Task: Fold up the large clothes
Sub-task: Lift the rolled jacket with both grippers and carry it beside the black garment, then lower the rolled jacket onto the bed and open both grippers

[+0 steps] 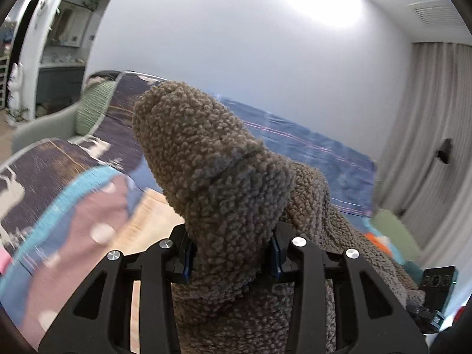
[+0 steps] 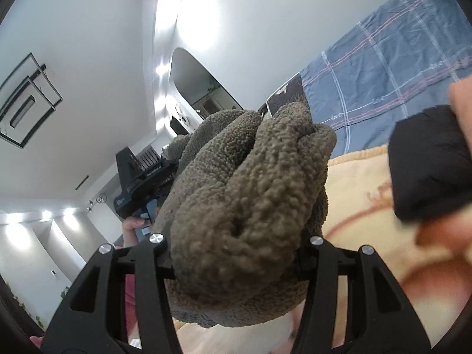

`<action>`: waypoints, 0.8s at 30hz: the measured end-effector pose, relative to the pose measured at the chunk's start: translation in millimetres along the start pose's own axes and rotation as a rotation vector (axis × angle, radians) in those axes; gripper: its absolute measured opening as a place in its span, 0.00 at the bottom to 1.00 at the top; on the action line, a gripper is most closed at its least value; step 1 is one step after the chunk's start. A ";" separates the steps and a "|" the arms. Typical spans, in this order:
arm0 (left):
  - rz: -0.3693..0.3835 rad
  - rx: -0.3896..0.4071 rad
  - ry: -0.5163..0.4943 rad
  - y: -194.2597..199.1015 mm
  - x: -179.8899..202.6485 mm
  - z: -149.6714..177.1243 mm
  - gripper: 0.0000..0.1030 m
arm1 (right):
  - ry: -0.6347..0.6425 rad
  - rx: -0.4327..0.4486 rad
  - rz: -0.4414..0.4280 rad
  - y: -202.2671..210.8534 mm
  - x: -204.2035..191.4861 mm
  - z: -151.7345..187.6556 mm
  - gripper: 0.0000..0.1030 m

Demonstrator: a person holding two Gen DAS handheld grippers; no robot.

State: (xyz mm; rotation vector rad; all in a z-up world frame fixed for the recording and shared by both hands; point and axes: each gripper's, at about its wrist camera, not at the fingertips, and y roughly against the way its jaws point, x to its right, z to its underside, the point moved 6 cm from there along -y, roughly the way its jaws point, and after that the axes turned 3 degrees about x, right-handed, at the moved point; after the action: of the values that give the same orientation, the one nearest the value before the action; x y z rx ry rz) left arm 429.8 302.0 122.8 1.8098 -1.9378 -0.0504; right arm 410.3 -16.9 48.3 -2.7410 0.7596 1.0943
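A thick brown fleece garment is lifted off the bedding. In the left wrist view my left gripper is shut on a rolled end of it, and the rest hangs down behind to the right. In the right wrist view a bunched fold of the same fleece bulges out between the fingers of my right gripper, which is shut on it. The fleece runs on to the left, where the black body of the left gripper shows with a hand around its handle. Fleece hides the pads of both grippers.
Below lie a blue plaid blanket, a dark patterned cover and a cream blanket. A dark folded garment lies at the right. Blurred pink and teal cloth is at the left, with a green cushion and curtains beyond.
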 end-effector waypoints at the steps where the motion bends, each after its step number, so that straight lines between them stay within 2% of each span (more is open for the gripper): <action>1: -0.023 0.005 -0.001 -11.0 -7.9 -5.9 0.37 | 0.003 -0.004 0.004 -12.4 3.5 -3.8 0.52; 7: -0.173 0.077 0.053 -87.1 -39.1 -33.3 0.36 | 0.033 -0.005 0.069 -97.0 50.0 -27.9 0.53; 8: -0.201 0.090 0.059 -102.7 -45.5 -34.1 0.36 | 0.025 0.002 0.084 -112.2 68.3 -30.5 0.53; 10: -0.272 0.098 0.081 -131.7 -62.5 -22.6 0.40 | -0.011 0.006 0.126 -136.8 110.2 -27.0 0.62; 12: -0.336 0.051 0.124 -164.5 -84.0 10.6 0.42 | -0.078 -0.033 0.276 -161.5 167.1 -13.4 0.63; 13: -0.342 0.003 0.140 -181.1 -93.3 35.7 0.42 | -0.125 -0.095 0.405 -173.9 205.3 8.5 0.63; 14: -0.312 -0.032 0.157 -194.0 -96.2 51.6 0.41 | -0.108 -0.137 0.500 -179.5 226.7 26.5 0.63; 15: -0.271 -0.085 0.166 -206.6 -96.1 75.6 0.41 | -0.020 -0.112 0.582 -178.6 234.5 37.5 0.61; 16: -0.260 -0.159 0.121 -220.7 -91.9 104.7 0.41 | -0.004 -0.098 0.608 -177.9 233.3 37.8 0.61; 17: -0.257 -0.196 0.067 -227.8 -86.2 122.5 0.42 | -0.006 -0.090 0.640 -175.9 230.5 35.0 0.60; 19: -0.240 -0.140 -0.001 -220.5 -71.9 140.0 0.41 | 0.027 -0.099 0.713 -173.1 228.4 34.3 0.60; 20: -0.244 -0.139 0.008 -219.8 -75.0 142.6 0.41 | 0.056 -0.109 0.730 -172.9 225.6 36.4 0.61; 22: -0.258 -0.165 0.034 -217.6 -81.9 144.1 0.41 | 0.089 -0.105 0.741 -172.8 219.3 39.2 0.63; 24: -0.286 -0.188 -0.020 -214.4 -79.1 146.7 0.42 | 0.127 -0.104 0.764 -174.9 214.1 40.1 0.63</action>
State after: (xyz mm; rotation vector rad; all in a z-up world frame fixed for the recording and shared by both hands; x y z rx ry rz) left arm 575.6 307.5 -106.3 1.9475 -1.6128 -0.3349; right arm 602.0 57.5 -140.8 -2.6579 1.9155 1.0665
